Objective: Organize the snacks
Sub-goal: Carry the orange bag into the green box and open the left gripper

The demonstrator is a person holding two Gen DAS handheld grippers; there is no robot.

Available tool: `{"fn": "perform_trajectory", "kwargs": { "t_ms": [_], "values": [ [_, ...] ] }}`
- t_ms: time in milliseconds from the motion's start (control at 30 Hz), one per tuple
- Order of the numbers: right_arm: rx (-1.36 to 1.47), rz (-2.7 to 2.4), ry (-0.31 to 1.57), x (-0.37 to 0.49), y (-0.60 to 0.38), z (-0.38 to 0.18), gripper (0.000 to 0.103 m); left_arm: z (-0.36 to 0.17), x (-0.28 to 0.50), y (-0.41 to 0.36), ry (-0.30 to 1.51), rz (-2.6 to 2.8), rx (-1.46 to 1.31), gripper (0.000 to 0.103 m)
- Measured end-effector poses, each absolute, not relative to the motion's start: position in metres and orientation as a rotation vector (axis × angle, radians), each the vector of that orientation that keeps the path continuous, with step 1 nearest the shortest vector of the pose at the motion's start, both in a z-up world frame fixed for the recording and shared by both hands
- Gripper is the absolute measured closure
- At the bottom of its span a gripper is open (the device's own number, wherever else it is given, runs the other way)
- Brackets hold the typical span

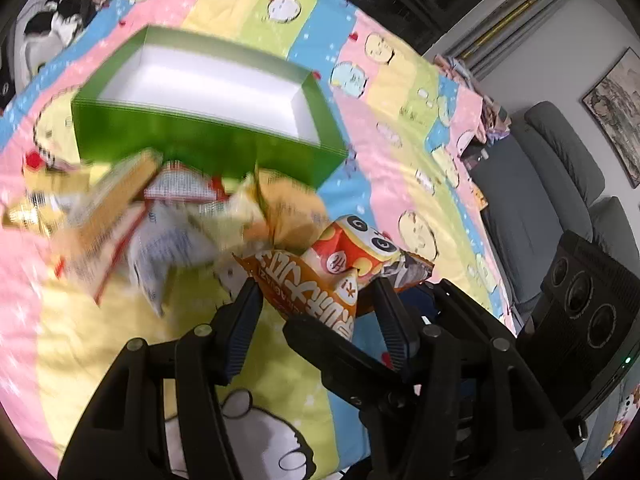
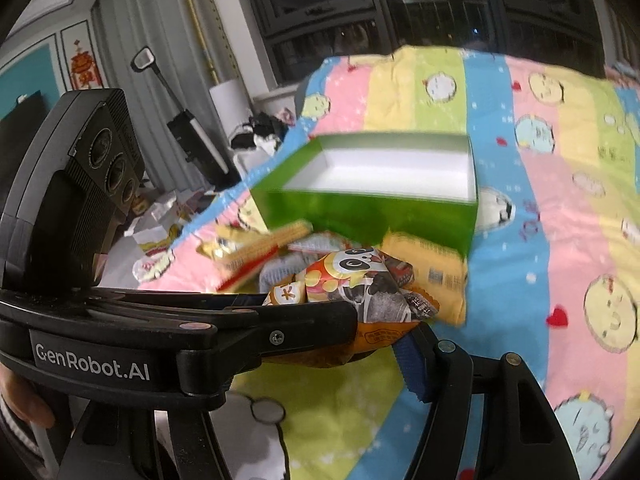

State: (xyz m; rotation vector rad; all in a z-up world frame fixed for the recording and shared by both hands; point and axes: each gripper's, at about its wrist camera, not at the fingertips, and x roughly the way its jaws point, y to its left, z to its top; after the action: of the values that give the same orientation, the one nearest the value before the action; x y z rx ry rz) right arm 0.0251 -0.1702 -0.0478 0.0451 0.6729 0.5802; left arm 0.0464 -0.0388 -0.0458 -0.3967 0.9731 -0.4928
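Observation:
An orange snack packet with a panda face [image 1: 352, 256] [image 2: 344, 276] hangs just above the striped cartoon blanket [image 1: 400, 152] [image 2: 560, 200]. My left gripper [image 1: 316, 296] is shut on its lettered end, a pad on either side. My right gripper [image 2: 340, 344] is shut on the same packet from the other side; its blue pad [image 2: 412, 364] shows, while the other finger is hidden behind the left gripper's arm [image 2: 280, 320]. Behind stands an open green box [image 1: 208, 140] [image 2: 360, 208] with a bare white inside. A loose pile of snack packets [image 1: 160, 216] [image 2: 280, 248] lies against its near wall.
A yellow packet [image 2: 432, 272] lies beside the pile. A grey sofa [image 1: 540, 184] stands past the blanket's right edge, under a framed picture [image 1: 616, 116]. Clutter covers the floor [image 2: 160, 216] beyond the left edge, and a black-and-white heap [image 1: 60, 20] sits at the far corner.

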Motion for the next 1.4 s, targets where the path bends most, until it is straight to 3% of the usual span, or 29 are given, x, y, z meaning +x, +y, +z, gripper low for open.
{"fn": "perform_trajectory", "kwargs": {
  "t_ms": [400,900,967,1000,1033,1400],
  "values": [
    [0.028,0.598,0.546,0.091,-0.147,-0.003,0.035,0.0,0.121,-0.014,0.873,-0.487,-0.402,0.046],
    [0.067,0.601,0.619,0.174,-0.132,-0.03,0.034,-0.029,0.197,0.002,0.957,-0.455,-0.485,0.046],
    [0.07,0.593,0.63,0.18,-0.131,-0.034,0.034,-0.035,0.204,0.003,0.97,-0.428,-0.486,0.037],
    [0.073,0.59,0.642,0.185,-0.132,-0.038,0.033,-0.037,0.206,0.003,0.972,-0.412,-0.483,0.024],
    [0.075,0.579,0.648,0.187,-0.132,-0.04,0.032,-0.038,0.208,0.005,0.971,-0.388,-0.478,0.019],
    [0.155,0.476,0.654,0.177,-0.182,-0.039,0.024,-0.021,0.182,0.054,0.894,-0.266,-0.485,0.013]
  ]
}}
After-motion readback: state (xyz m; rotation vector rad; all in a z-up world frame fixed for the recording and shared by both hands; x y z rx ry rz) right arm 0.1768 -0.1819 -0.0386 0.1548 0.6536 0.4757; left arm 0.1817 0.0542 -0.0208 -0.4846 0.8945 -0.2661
